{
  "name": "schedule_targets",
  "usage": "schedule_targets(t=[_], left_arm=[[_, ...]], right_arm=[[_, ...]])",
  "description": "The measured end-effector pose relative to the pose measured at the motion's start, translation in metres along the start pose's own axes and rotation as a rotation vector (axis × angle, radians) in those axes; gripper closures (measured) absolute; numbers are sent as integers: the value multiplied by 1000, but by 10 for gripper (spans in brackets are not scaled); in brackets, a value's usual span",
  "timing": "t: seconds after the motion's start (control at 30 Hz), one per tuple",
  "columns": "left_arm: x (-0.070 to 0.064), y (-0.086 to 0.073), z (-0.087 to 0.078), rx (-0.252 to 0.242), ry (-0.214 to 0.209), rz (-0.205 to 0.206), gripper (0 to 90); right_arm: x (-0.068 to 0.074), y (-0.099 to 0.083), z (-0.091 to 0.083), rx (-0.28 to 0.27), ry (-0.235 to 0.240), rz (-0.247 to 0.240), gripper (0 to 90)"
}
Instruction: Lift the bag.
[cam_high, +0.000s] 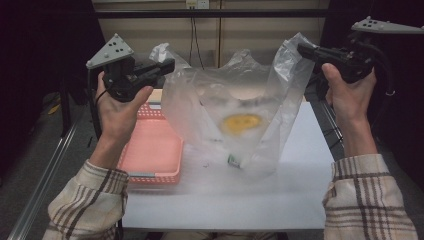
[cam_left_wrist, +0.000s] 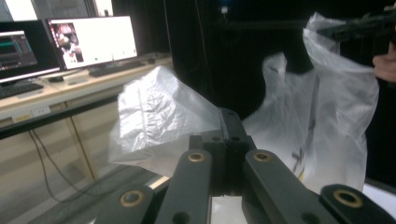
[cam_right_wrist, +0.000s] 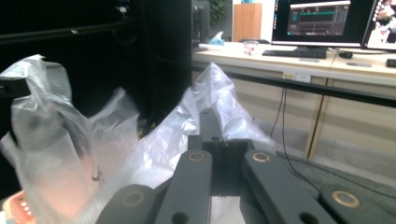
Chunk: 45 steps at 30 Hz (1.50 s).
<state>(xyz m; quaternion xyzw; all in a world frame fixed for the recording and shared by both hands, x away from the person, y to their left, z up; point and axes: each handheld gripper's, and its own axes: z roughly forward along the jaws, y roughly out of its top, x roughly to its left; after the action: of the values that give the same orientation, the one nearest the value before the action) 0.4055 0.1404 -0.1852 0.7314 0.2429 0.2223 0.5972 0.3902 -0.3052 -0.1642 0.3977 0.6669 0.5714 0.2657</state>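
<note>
The clear plastic bag (cam_high: 235, 115) hangs stretched between the two hands, lifted above the white desk (cam_high: 300, 165), with its bottom corner resting on or just over the desk top. The left gripper (cam_high: 167, 65) has its jaws pressed together on the bag's left handle, which bunches up right at the tips; in the left gripper view the film (cam_left_wrist: 159, 116) spills out to one side of the closed jaws. The right gripper (cam_high: 302, 49) is likewise clamped on the right handle, held a touch higher than the left one.

So the bag lies between the grippers, its mouth opening upward along the line from one gripper to the other, and its body drooping below both. Something yellow (cam_high: 242, 121) shows through the film low inside, below and between the two grippers, and a small green-and-white item (cam_high: 234, 160) sits by the bottom corner. A pink basket (cam_high: 152, 150) rests on the desk beneath the left gripper, so that hand is the nearer one to it. Any next move, I'd judge, depends on both hands keeping the mouth taut.
</note>
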Motion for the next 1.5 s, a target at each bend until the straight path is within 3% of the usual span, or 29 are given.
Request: schedule_targets(t=[0.3, 0.43, 0.57, 0.7, 0.77, 0.83, 0.93, 1.03, 1.1, 1.2, 1.3, 1.5], left_arm=[[17, -20, 25, 73, 27, -29, 900], [22, -32, 39, 100, 18, -45, 900], [25, -42, 47, 122, 10, -59, 900], [30, -47, 52, 123, 22, -77, 900], [31, -47, 53, 121, 31, -80, 900], [32, -47, 54, 115, 33, -85, 896], [32, -48, 53, 105, 44, -90, 769], [28, -49, 49, 94, 17, -62, 738], [25, -48, 45, 93, 30, -49, 637], [25, -46, 40, 87, 35, -64, 476], [23, -44, 35, 87, 54, -72, 264], [20, -44, 16, 57, 77, -85, 98]], right_arm=[[-25, -27, 25, 85, -49, 35, 900], [-36, -34, 37, 104, -62, 52, 900], [-36, -44, 48, 131, -61, 35, 900], [-44, -51, 57, 173, -97, 36, 900], [-48, -52, 58, 161, -73, 63, 900], [-48, -51, 57, 158, -81, 61, 900], [-46, -51, 58, 159, -73, 65, 894], [-43, -52, 57, 164, -71, 64, 743], [-41, -52, 54, 156, -54, 62, 697], [-38, -53, 47, 131, -43, 74, 588], [-34, -58, 39, 127, -41, 68, 483], [-23, -69, 14, 89, -43, 53, 318]])
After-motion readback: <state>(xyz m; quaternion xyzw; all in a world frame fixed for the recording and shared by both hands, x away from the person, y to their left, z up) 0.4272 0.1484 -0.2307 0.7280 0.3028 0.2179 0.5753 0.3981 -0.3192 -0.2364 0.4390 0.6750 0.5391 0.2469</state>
